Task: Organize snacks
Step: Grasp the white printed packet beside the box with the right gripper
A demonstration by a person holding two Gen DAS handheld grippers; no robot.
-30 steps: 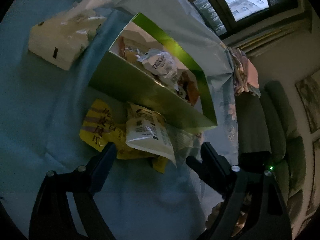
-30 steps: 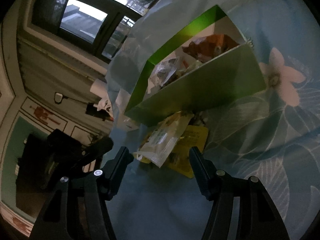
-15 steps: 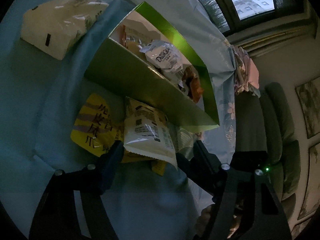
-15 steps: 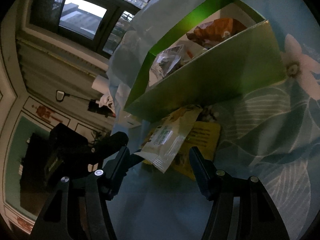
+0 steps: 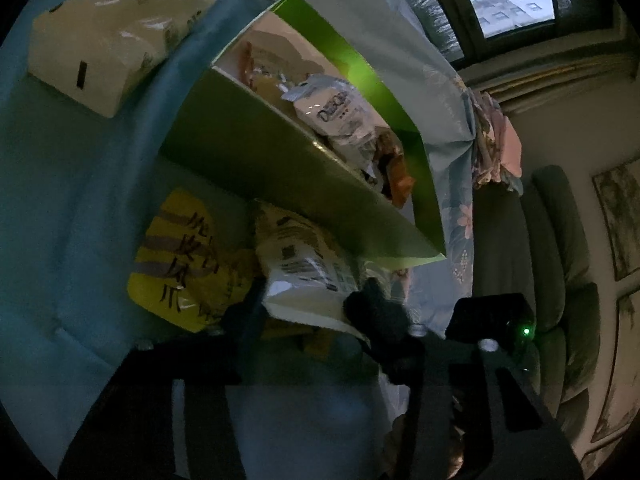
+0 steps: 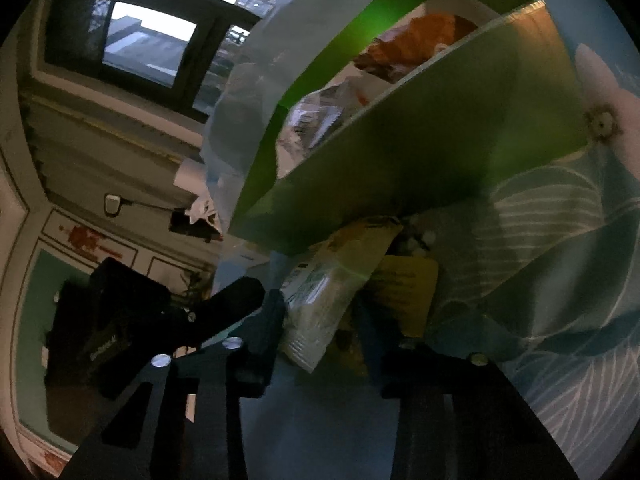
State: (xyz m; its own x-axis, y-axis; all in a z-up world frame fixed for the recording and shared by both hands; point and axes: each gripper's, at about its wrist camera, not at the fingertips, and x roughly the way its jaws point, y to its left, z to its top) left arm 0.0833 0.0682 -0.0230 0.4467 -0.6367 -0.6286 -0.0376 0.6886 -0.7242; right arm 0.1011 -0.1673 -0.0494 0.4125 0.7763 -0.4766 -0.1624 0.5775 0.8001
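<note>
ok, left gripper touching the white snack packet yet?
Touching. In the left wrist view the left gripper, jaws just closing, has both fingers against the edges of the white snack packet lying between them.

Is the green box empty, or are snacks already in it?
Not empty. The open-topped green box already holds several packets, among them a white packet and an orange packet.
</note>
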